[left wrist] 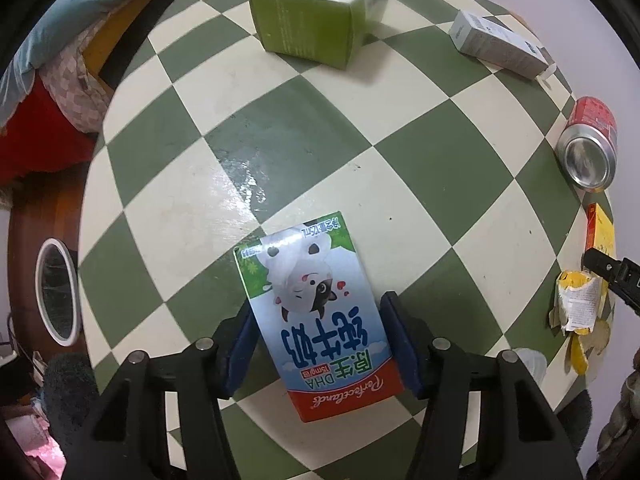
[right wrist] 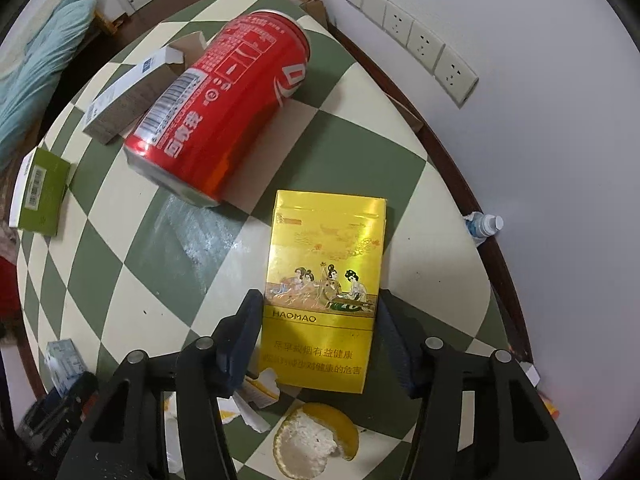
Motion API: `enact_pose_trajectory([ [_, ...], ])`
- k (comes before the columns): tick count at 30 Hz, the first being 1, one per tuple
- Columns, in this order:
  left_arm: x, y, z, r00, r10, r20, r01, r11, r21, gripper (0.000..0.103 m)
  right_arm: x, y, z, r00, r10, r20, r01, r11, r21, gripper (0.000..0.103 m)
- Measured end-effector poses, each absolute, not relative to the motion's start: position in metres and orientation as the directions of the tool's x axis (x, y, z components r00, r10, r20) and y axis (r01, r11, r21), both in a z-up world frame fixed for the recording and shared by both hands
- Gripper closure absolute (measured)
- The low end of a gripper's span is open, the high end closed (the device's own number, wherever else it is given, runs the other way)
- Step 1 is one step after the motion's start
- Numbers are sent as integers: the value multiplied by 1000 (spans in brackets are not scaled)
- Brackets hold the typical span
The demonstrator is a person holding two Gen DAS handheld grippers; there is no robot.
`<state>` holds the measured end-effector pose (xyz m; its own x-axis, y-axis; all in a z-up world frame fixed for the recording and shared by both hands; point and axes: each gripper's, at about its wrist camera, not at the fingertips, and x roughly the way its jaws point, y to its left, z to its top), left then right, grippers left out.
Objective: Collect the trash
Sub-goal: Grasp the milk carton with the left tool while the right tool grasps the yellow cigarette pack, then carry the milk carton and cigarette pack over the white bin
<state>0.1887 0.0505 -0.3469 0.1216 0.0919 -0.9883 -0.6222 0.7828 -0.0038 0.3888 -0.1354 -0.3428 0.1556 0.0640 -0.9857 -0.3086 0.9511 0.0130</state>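
In the left wrist view my left gripper (left wrist: pixel 318 338) is closed on a blue and white milk carton (left wrist: pixel 316 312) with a cow picture, held over the green and cream checkered round table (left wrist: pixel 280 128). In the right wrist view my right gripper (right wrist: pixel 318 338) is closed on a yellow cigarette pack (right wrist: pixel 324 292), which lies flat at the table (right wrist: pixel 132 280). A red soda can (right wrist: pixel 224 112) lies on its side just beyond the pack; it also shows in the left wrist view (left wrist: pixel 590 144).
A green box (left wrist: pixel 316 16) and a grey box (left wrist: pixel 500 44) lie at the far side. Torn yellow packaging (left wrist: pixel 580 312) and a citrus peel (right wrist: pixel 316 440) lie near the right gripper. A white-rimmed bin (left wrist: pixel 56 292) stands on the floor left. Wall sockets (right wrist: pixel 416 40) are behind.
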Motion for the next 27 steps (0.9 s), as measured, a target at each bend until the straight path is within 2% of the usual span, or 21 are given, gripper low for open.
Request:
enact_pose_trajectory([
  [5,178,44,-322,176,116,-978,-614,789,-17,47,386,-149,-335,162,109,-981,-313,948,54,45],
  [12,152,49,-244,329,200,-923,-591,806,-36,47,349,-132,-270,258,204,-944,-404,911,87,45],
  [21,87,127,-158,488,274,-829,-629,769,-116,47,277,-40,-176,308,407,-860,-582,796,168,45],
  [27,0,208,-129,490,356,-796,-720,680,-139,47,202,69,-143,216,538,-815,-725,648,236,45],
])
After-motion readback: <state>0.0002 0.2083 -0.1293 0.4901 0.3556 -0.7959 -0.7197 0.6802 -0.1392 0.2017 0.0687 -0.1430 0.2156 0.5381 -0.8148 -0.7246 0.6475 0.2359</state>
